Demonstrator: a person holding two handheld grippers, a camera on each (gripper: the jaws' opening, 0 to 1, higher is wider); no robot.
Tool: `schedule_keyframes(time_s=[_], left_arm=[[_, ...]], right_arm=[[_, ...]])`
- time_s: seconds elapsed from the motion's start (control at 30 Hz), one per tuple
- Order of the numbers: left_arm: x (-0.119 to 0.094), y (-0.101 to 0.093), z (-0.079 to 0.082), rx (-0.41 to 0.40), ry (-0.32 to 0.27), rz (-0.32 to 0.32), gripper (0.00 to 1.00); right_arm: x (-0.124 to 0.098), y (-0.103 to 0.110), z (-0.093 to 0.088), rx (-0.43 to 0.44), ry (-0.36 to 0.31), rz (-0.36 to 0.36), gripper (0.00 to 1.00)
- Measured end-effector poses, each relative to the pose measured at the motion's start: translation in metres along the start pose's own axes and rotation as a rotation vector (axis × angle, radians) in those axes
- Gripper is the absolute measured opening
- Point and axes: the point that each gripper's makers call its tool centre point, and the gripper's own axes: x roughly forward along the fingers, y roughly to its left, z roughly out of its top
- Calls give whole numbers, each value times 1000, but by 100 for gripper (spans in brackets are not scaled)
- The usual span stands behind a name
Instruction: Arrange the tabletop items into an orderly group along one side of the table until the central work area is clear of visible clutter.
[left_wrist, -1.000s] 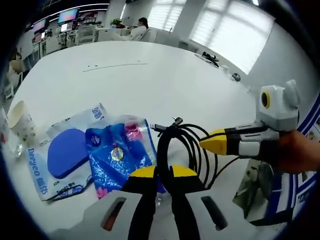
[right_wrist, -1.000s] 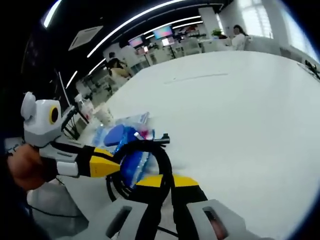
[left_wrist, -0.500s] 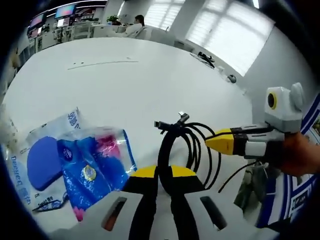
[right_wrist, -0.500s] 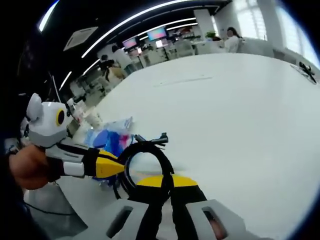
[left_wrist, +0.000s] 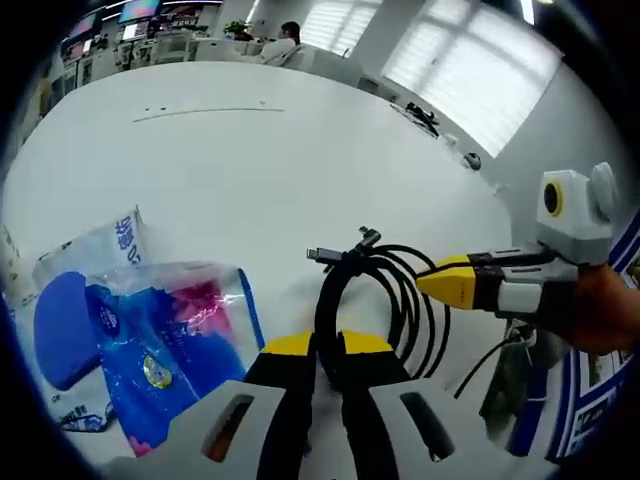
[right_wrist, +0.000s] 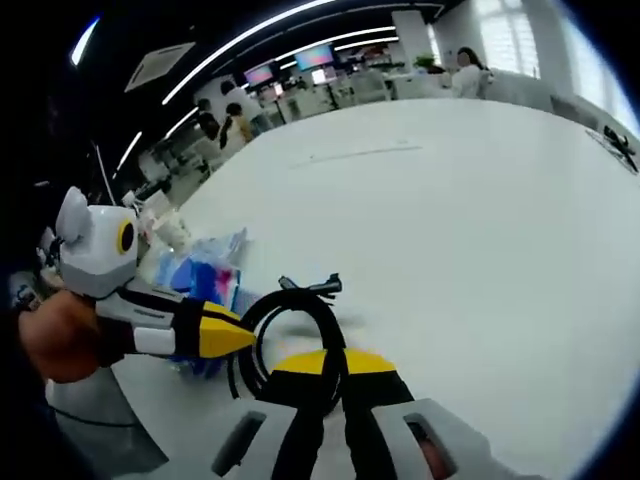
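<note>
- Black coiled cable (left_wrist: 375, 300) (plugs sticking out), pinched by my left gripper (left_wrist: 322, 348) and right gripper (right_wrist: 330, 362) alike.
- Blue plastic packets (left_wrist: 165, 335) lie just beside it on the white table (left_wrist: 250, 170).

Open table (left_wrist: 260, 160) ahead; blue packets (left_wrist: 150, 330) crowd the left

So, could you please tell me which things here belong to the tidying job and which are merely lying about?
Part of the job:
- coiled black cable, pinched by the left claw and the right claw
- blue plastic packets on the white table

Lying about:
- dark items at the table's far edge
- person seated in the background
</note>
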Motion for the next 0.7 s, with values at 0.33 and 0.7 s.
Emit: schedule_keyframes(time_s=[0.33, 0.7], left_arm=[[-6, 21, -5, -21, 13, 67, 6], [-28, 37, -17, -67, 5, 113, 6]], right_arm=[[16, 14, 2, -21, 34, 31, 1], [32, 30, 2, -38, 49, 71, 1]])
